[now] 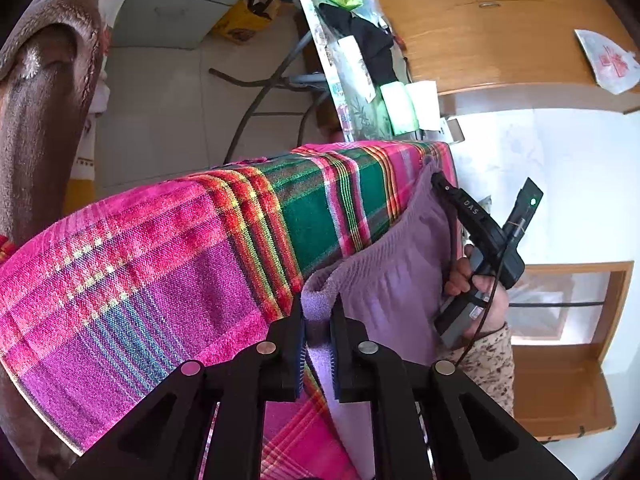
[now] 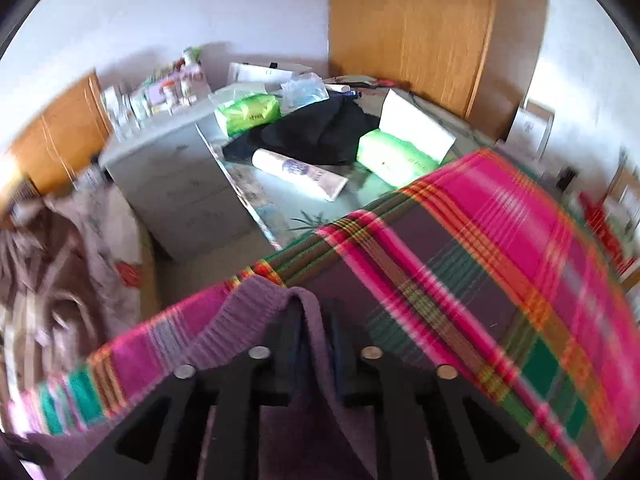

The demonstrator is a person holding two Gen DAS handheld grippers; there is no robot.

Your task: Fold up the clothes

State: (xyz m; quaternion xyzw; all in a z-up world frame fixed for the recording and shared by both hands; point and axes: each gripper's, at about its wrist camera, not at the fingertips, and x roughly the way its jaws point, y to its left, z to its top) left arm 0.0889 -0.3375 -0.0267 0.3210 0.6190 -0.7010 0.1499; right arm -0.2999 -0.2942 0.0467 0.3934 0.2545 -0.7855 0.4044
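Observation:
A purple ribbed garment (image 1: 384,276) is held up in the air over a pink, green and red plaid cloth (image 1: 160,256). My left gripper (image 1: 318,320) is shut on the garment's hem edge. In the left wrist view the right gripper (image 1: 438,180) is to the right, held in a hand, its tip against the garment's other end. In the right wrist view my right gripper (image 2: 316,320) is shut on a fold of the purple garment (image 2: 248,312), with the plaid cloth (image 2: 480,248) beyond it. The right view is blurred.
A table (image 2: 280,196) beyond the plaid cloth carries a black garment (image 2: 316,132), green packets (image 2: 396,156), a white tube (image 2: 300,174) and a white box (image 2: 416,124). A wooden wardrobe (image 2: 412,24) stands behind, a grey cabinet (image 2: 176,184) at left. A brown blanket (image 1: 44,92) lies at far left.

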